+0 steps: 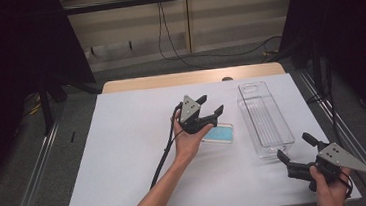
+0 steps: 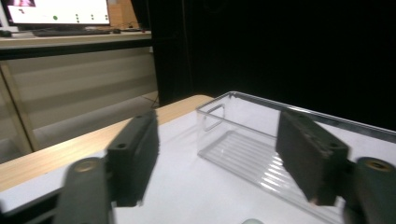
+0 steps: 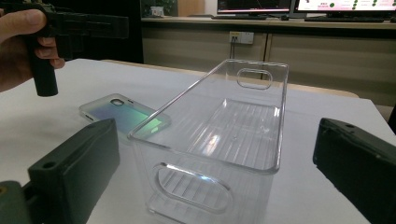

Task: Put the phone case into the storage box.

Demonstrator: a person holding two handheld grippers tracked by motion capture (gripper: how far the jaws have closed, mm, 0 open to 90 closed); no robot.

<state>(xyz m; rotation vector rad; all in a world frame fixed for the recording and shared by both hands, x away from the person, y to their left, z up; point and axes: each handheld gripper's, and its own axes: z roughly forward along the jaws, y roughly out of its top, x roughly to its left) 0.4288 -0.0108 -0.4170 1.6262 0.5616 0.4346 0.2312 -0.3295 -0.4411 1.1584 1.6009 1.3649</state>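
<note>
From above, my left gripper (image 1: 210,106) hangs over the middle of the white table (image 1: 125,153), its jaws spread with nothing between them, pointing away from me and toward the right. The phone case (image 1: 219,134), teal and iridescent, lies flat on the table just below and behind those jaws, close by the heel of my left hand (image 1: 188,141), and I cannot tell whether the hand brushes its near edge. The clear plastic bin (image 1: 265,118) stands lengthwise to the right of that claw, near the case but apart from it. My right gripper (image 1: 297,146) sits low at the near right corner of the table, jaws spread and empty, aimed at the near end of the bin and just short of it. Along my left gripper, the two black jaws stand well apart with only bare tabletop between them; the bin (image 2: 243,140) lies ahead and slightly right, its far handle cut-out facing me, and a small pale edge at the bottom of that view is too little to name. Along my right gripper, the jaws are wide apart and hold nothing; the bin (image 3: 219,135) stands upright straight ahead between them, the phone case (image 3: 123,114) lies flat just left of it, and my left gripper (image 3: 84,25) hovers above and beyond the case.
</note>
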